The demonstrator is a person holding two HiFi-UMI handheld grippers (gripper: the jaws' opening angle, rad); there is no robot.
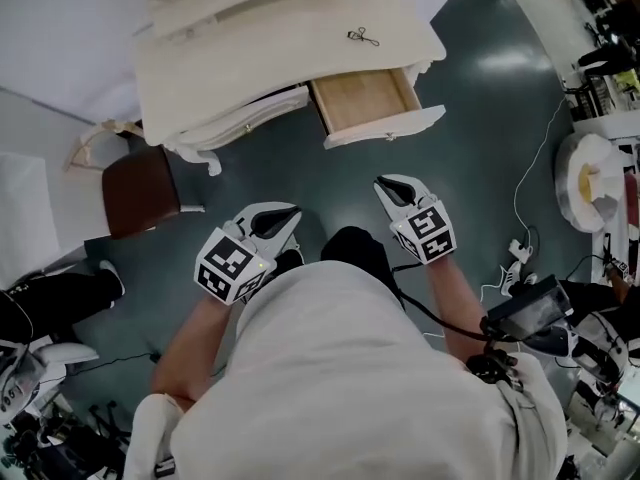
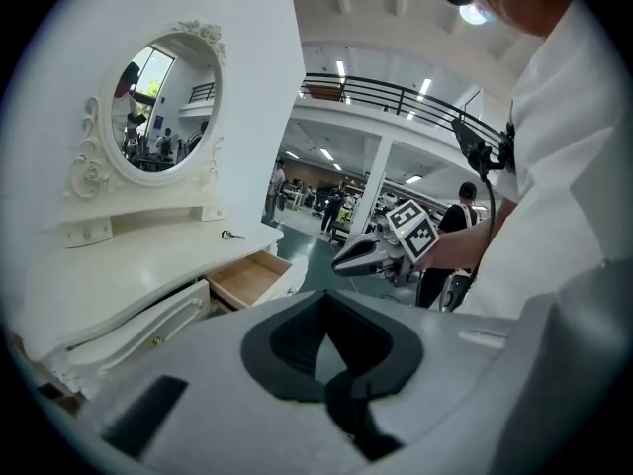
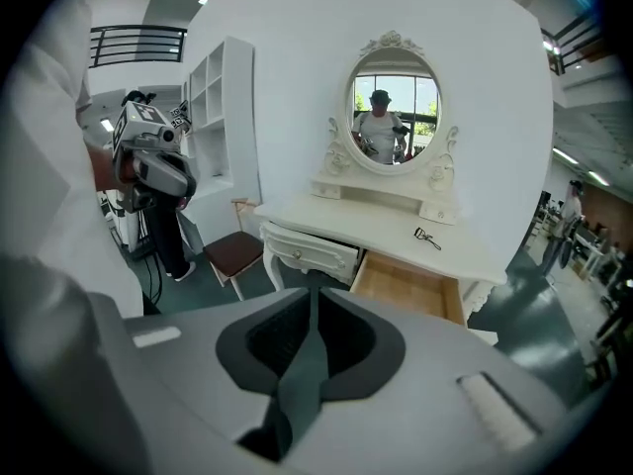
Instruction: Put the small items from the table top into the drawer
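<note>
A small metal eyelash curler (image 1: 362, 36) lies on the white dressing table (image 1: 250, 58), near its right end. Just below it the table's wooden drawer (image 1: 365, 100) stands pulled open and looks empty. The curler (image 3: 427, 237) and the drawer (image 3: 404, 287) also show ahead in the right gripper view. My left gripper (image 1: 292, 211) and right gripper (image 1: 383, 181) hover over the floor, well short of the table, both pointing toward it. Each has its jaws together and holds nothing. In the left gripper view the right gripper (image 2: 341, 263) shows to the right of the drawer (image 2: 247, 280).
A brown-seated chair (image 1: 140, 190) stands left of the table. An oval mirror (image 3: 396, 107) rises at the table's back. Cables and equipment (image 1: 530, 308) crowd the floor at right, and a person's shoes (image 1: 60, 288) are at left.
</note>
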